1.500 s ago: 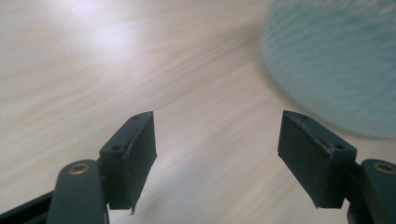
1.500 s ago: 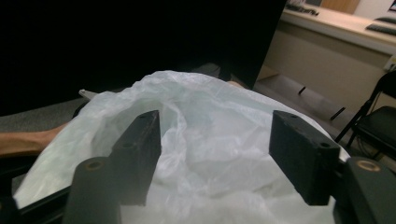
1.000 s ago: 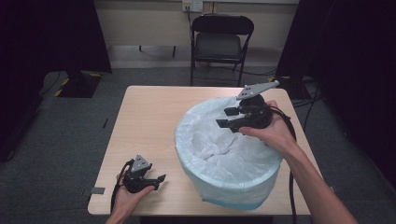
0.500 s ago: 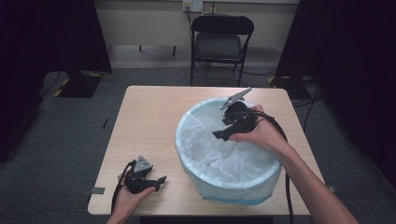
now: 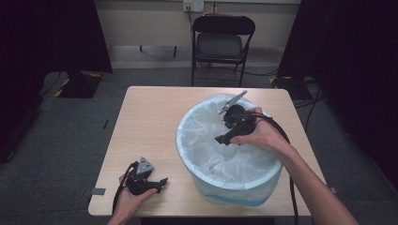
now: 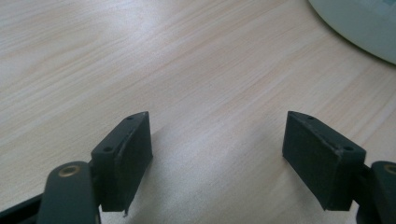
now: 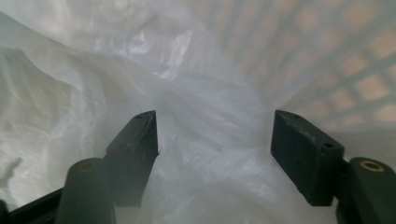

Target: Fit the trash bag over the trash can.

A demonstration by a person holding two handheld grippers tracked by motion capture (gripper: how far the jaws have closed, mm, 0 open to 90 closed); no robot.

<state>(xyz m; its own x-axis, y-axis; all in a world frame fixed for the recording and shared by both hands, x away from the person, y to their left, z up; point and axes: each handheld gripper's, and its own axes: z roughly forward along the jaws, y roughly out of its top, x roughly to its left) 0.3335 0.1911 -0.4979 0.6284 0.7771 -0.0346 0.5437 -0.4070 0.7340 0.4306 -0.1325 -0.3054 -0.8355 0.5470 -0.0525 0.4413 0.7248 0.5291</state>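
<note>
Your right gripper (image 5: 220, 139) has dropped from above the rim down inside the basket (image 5: 206, 187), and its jaws have just been opening; they now stand apart with nothing pinched, the white plastic liner (image 7: 196, 98) loose ahead of them. It looks as if you pushed the liner down and let go. Your left gripper (image 5: 159, 183) rests open and empty on the table (image 5: 150, 117), near the basket.

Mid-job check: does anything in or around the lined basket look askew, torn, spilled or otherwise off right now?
Nothing stands out. The white liner is crumpled inside the basket, with no tear or spill visible. The right gripper is down inside it, its jaws having just opened and holding nothing. The left gripper rests open on the table.
</note>
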